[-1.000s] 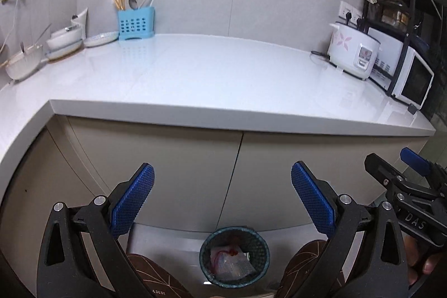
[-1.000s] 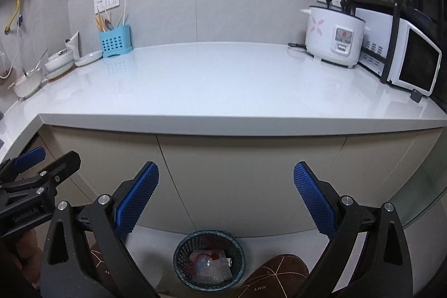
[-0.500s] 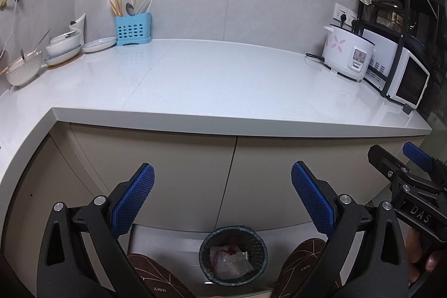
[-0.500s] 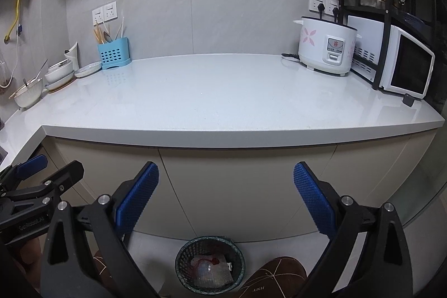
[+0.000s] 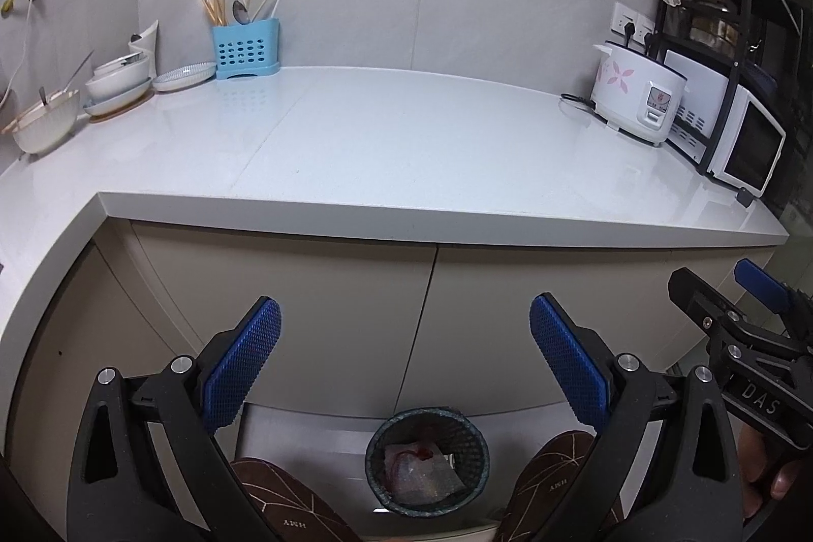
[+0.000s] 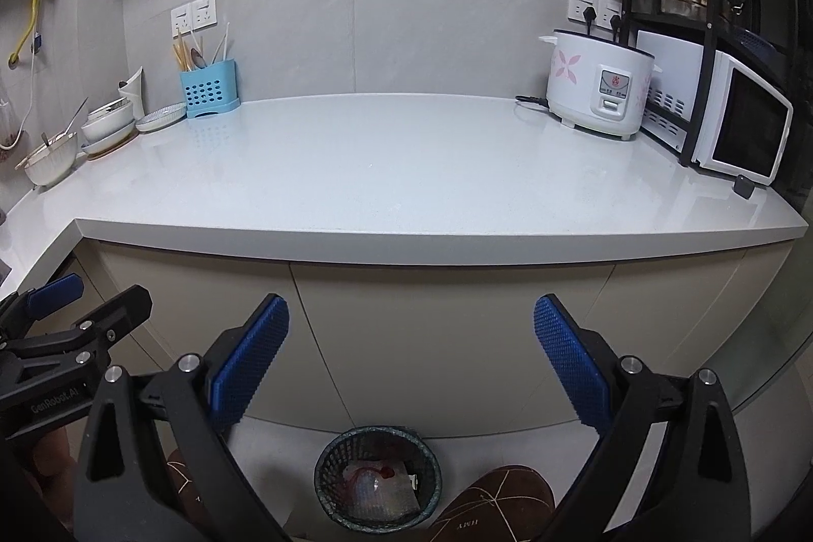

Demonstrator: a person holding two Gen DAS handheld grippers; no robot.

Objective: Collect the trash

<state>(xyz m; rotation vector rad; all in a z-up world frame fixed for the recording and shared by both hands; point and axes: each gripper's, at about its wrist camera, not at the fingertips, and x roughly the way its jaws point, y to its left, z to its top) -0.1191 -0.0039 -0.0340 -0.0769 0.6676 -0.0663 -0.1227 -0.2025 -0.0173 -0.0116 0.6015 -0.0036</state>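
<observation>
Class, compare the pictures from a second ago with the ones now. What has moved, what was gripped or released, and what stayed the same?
Both grippers drew back and rose a little: the counter and rice cooker sit lower and look smaller in both views. Nothing was gripped or released. The left gripper and right gripper stay open and empty. The bin on the floor still holds its trash.

The counter [image 6: 406,166] lies bare across its middle and front edge, open to a gripper; bowls [image 6: 101,123] and a blue utensil holder [image 6: 208,87] crowd its far-left corner; a rice cooker [image 6: 597,82] and microwave [image 6: 747,130] block the right end; below, 2 slippers [image 5: 284,501] flank the bin [image 5: 427,460] on the floor.
</observation>
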